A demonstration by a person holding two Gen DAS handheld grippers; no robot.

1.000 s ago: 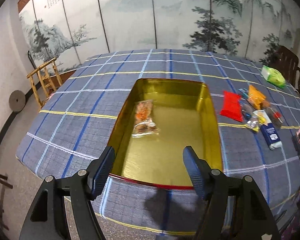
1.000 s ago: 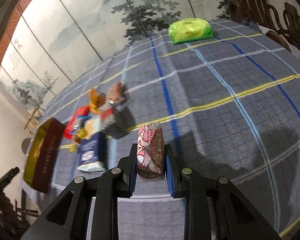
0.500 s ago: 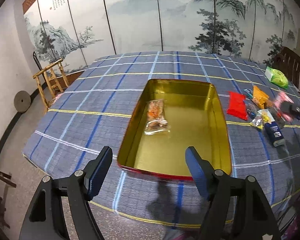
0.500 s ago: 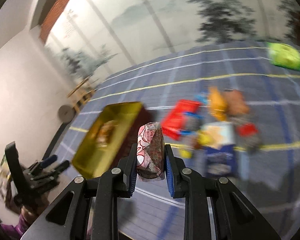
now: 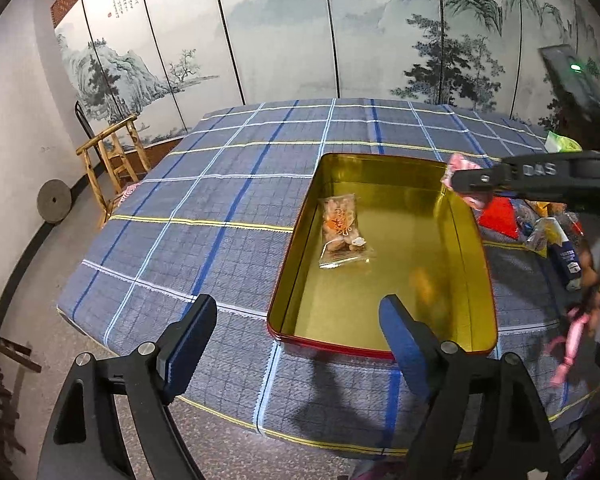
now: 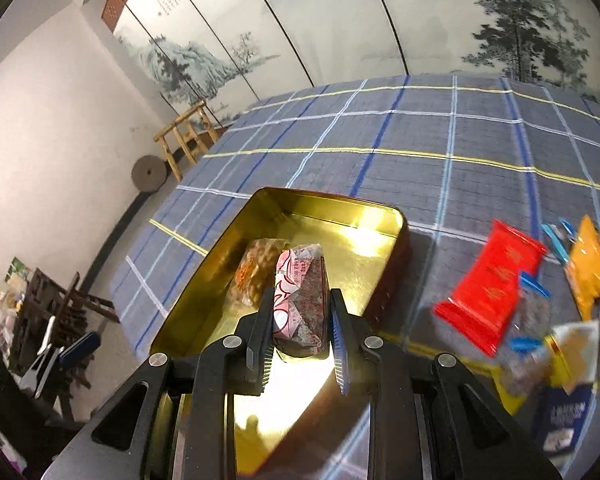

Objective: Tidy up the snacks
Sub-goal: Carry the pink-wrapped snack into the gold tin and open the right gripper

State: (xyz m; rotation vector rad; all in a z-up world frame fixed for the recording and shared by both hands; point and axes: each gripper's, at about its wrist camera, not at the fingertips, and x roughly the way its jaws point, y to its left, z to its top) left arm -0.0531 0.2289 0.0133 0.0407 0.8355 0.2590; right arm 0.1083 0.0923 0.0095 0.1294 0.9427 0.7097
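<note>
A gold tin (image 5: 470,240) (image 6: 204,284) with a red outer wall lies open on the plaid table. One clear snack packet (image 5: 342,230) (image 6: 254,268) rests inside it. My right gripper (image 6: 300,306) is shut on a pink-and-white wrapped snack (image 6: 300,292) and holds it above the tin's near part. In the left wrist view that gripper (image 5: 466,188) reaches in from the right over the tin's far right corner. My left gripper (image 5: 296,326) hovers over the tin's near left corner, its jaws opening with nothing between them.
Several loose snacks lie right of the tin: a red packet (image 6: 490,286) (image 5: 500,218), an orange one (image 6: 590,270), a blue-and-white pack (image 6: 564,416) and a green bag (image 5: 562,144). A wooden stand (image 5: 112,160) is beyond the table's left edge.
My right gripper swung left from the snack pile to above the tin, carrying the pink snack. The left gripper's jaws widened and the view drew back a little.
</note>
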